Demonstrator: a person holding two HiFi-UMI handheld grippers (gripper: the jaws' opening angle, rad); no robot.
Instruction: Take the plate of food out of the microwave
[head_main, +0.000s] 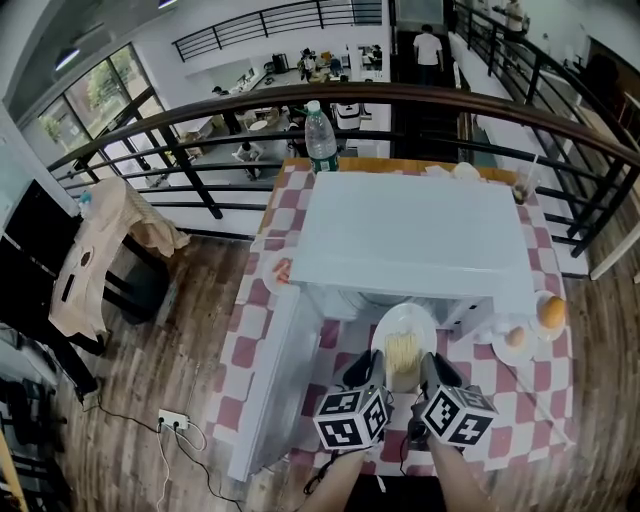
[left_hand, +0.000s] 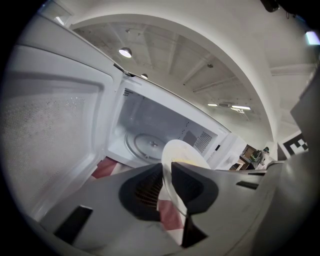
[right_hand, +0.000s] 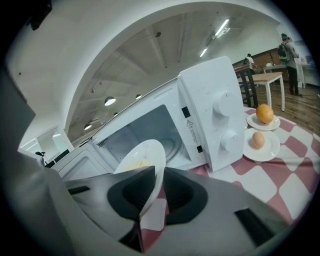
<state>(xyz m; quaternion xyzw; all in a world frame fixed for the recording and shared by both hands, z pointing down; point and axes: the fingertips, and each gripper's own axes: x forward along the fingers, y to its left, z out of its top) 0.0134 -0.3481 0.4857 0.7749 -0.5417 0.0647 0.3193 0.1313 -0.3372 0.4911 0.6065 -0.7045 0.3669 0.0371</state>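
One round white plate (head_main: 403, 328) of pale yellow food sits just outside the open mouth of one boxy white microwave (head_main: 410, 235), over the checked tabletop's (head_main: 520, 400) front edge. The left gripper (head_main: 368, 374) and right gripper (head_main: 432, 374) each have their jaws clamped on its near rim. Two saucers (head_main: 499, 350) at the right edge hold one orange (head_main: 551, 313) and one egg (head_main: 515, 337)

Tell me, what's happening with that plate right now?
Both shut on the plate rim: left gripper, right gripper. With food aboard, clear of the microwave cavity. Its door open, nothing in the way.
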